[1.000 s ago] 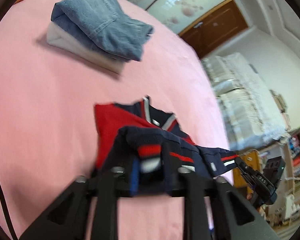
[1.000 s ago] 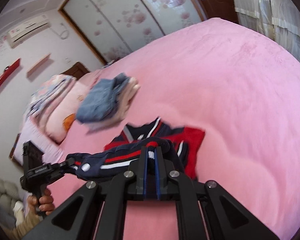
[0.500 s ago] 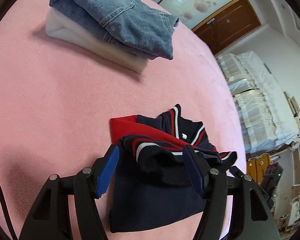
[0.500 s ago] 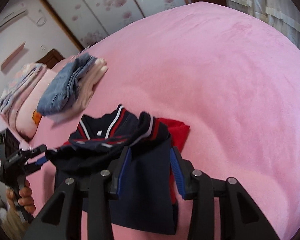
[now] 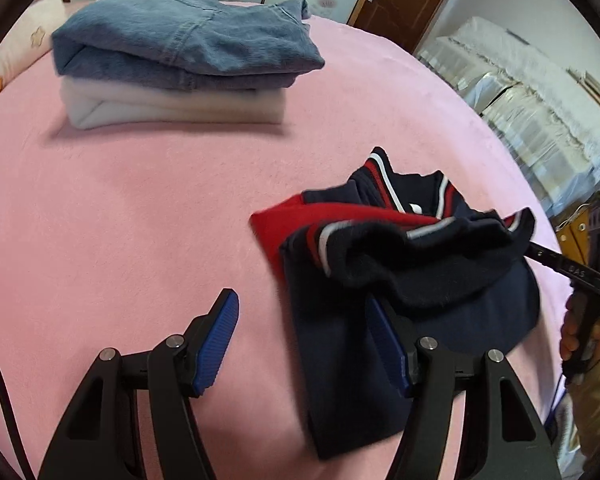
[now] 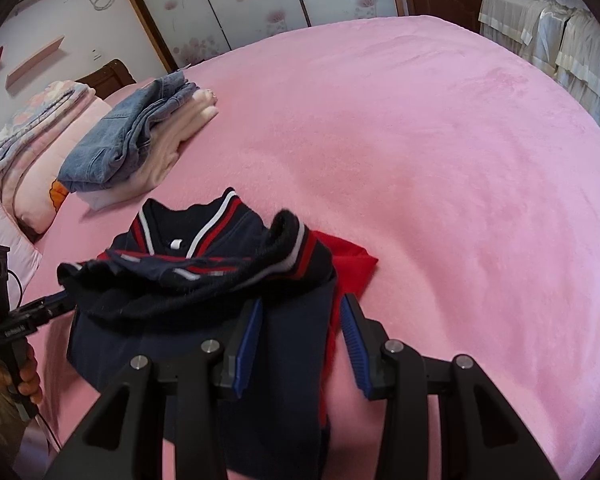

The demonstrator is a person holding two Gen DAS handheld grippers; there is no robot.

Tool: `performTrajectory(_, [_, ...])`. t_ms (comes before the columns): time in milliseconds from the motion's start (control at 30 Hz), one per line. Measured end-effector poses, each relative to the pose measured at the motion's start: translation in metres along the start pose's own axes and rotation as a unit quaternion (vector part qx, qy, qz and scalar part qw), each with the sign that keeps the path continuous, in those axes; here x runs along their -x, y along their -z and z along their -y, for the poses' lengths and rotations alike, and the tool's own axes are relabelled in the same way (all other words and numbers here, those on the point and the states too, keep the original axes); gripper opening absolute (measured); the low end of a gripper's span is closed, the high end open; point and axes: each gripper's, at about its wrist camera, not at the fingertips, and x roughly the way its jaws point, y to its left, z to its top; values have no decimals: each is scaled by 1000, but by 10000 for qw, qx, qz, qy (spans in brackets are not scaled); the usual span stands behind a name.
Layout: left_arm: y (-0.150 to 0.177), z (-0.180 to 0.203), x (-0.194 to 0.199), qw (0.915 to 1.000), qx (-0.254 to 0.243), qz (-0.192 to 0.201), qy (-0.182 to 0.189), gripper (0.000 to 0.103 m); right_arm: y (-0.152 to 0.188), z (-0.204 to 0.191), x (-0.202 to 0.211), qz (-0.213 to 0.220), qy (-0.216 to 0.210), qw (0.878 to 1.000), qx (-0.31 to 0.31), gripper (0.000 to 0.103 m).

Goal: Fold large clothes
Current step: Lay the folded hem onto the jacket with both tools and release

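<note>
Navy-and-red jacket (image 6: 204, 280), folded into a compact bundle, lying on the pink bedspread (image 6: 440, 152) near the bed's front edge; its striped collar and ribbed hem are heaped on top, likely the last fold laid over. Left gripper (image 5: 304, 344): fingers spread wide, holding nothing, one blue pad (image 5: 386, 348) touching the bundle's near side, the other over bare bedspread. Right gripper (image 6: 300, 340): likewise parted and empty, straddling the bundle's red edge. Toward the pillow (image 6: 32, 152) end, well apart, folded jeans (image 5: 188, 48) rest on a folded white garment (image 5: 172, 110), seemingly the finished stack.
</note>
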Motion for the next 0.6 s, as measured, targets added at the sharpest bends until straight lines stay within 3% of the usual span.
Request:
performTrajectory(233, [-35,7,-22,9996,170,148,161,64,-14,8,-18,-99,-64,9994,-312,40])
performTrajectory(367, [-45,3,-37,9989,417,53,226,41,-19,15,-27,-161,-261,9982,-511,40])
performTrajectory(467, [-46,-10,-44,9959,802,12,420,29,-19,19,-34,-186,-400,9969,-658,40])
performTrajectory(500, [-46,-13,-46,9946,920,25,489,27,-18,22,-36,-190,-427,9961,-742,37])
performTrajectory(533, [-46,-16,-48,9939,982,31,504,22,-18,22,-37,-198,-393,9962,-757,26])
performTrajectory(600, [-44,-21,-49,9930,1085,45,462,13,-17,23,-39,-226,-344,9960,-789,16])
